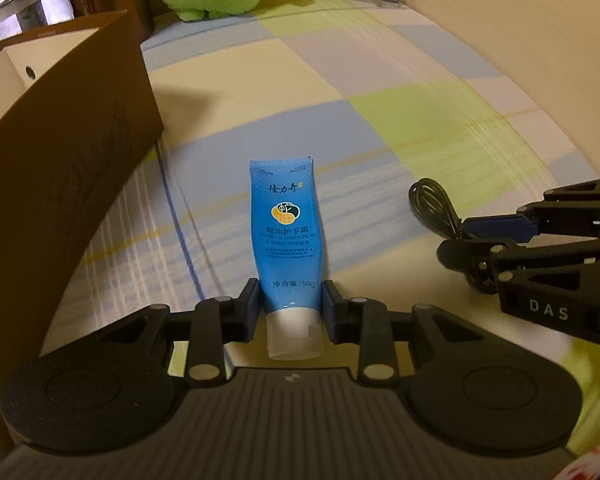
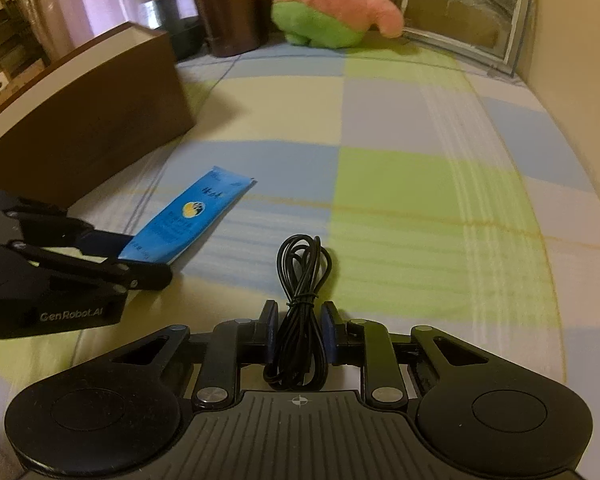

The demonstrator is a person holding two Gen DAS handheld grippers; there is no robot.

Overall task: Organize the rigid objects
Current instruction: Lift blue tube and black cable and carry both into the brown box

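Your left gripper point(image 1: 290, 306) points steeply down at the checked bedsheet point(image 1: 380, 92), and its pads are clamped on the lower end of the blue tube point(image 1: 286, 224) of hand cream, just above the white cap. The tube runs straight away from the fingers, flat seam end farthest out, printed face up. Whether it rests on the sheet or is lifted off it, you cannot tell. The brown box point(image 1: 72, 152) stands just to the left of the tube, its open top showing a pale inside.

Your right gripper point(image 2: 299, 330) is tilted down much the same way, to the right of the tube. Its blue pads are closed on the coiled black cable point(image 2: 302, 276), pinching the bundle below its tie. The loops fan out beyond the fingertips over the sheet, and the loose end curls back toward the gripper body.

Seen from the right wrist, your left gripper point(image 2: 140, 256) reaches in from the left edge with the tube point(image 2: 188, 216) angling up and right from its fingers, toward the near corner of the brown box point(image 2: 92, 120). The two grippers sit side by side, close but apart.

Far beyond the tube, at the head of the sheet, a pink and green plush toy point(image 2: 324, 12) leans beside a clear picture frame point(image 2: 464, 20).
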